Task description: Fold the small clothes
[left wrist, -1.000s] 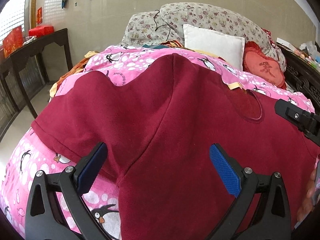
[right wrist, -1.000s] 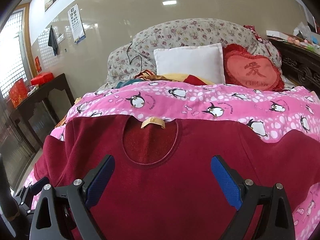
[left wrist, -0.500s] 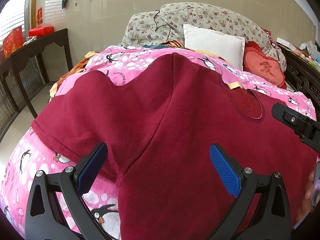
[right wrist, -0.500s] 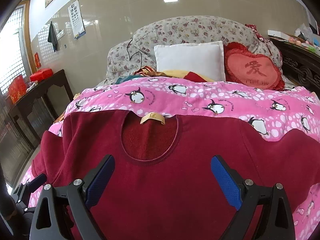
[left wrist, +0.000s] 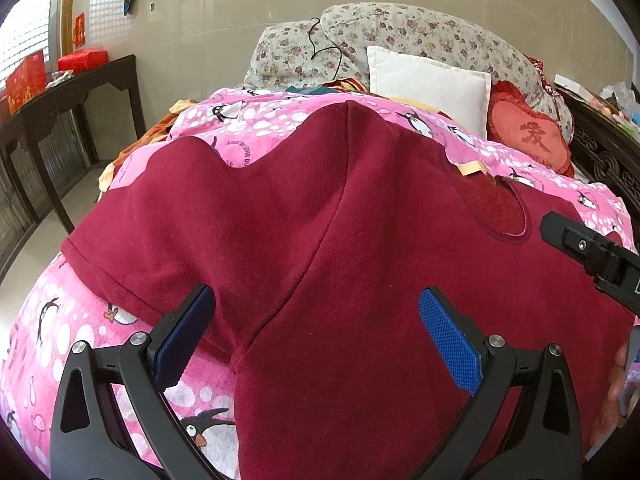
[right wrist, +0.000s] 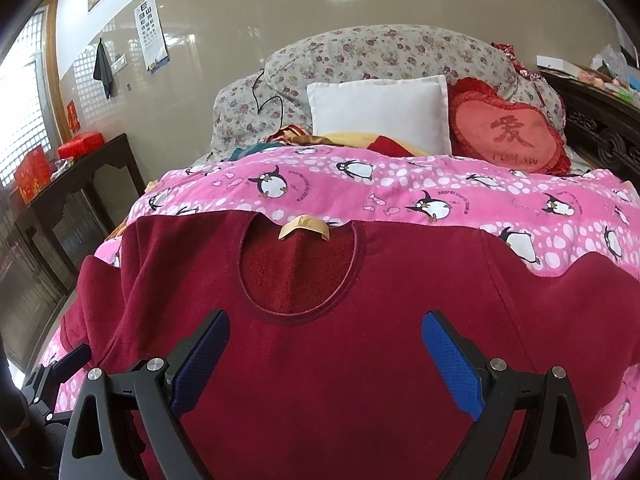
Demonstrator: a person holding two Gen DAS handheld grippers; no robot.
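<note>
Red top [right wrist: 340, 380] lay spread flat on the pink blanket [right wrist: 400, 192], right under & ahead of both grippers. Left gripper [left wrist: 316, 336] & right gripper [right wrist: 326, 360] jaws apart, holding nothing. No fold made yet; all folding left.

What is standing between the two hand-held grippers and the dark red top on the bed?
Nothing visible. The dark red top lies spread on the pink penguin blanket, directly under the open left hand-held gripper and open right hand-held gripper.
</note>
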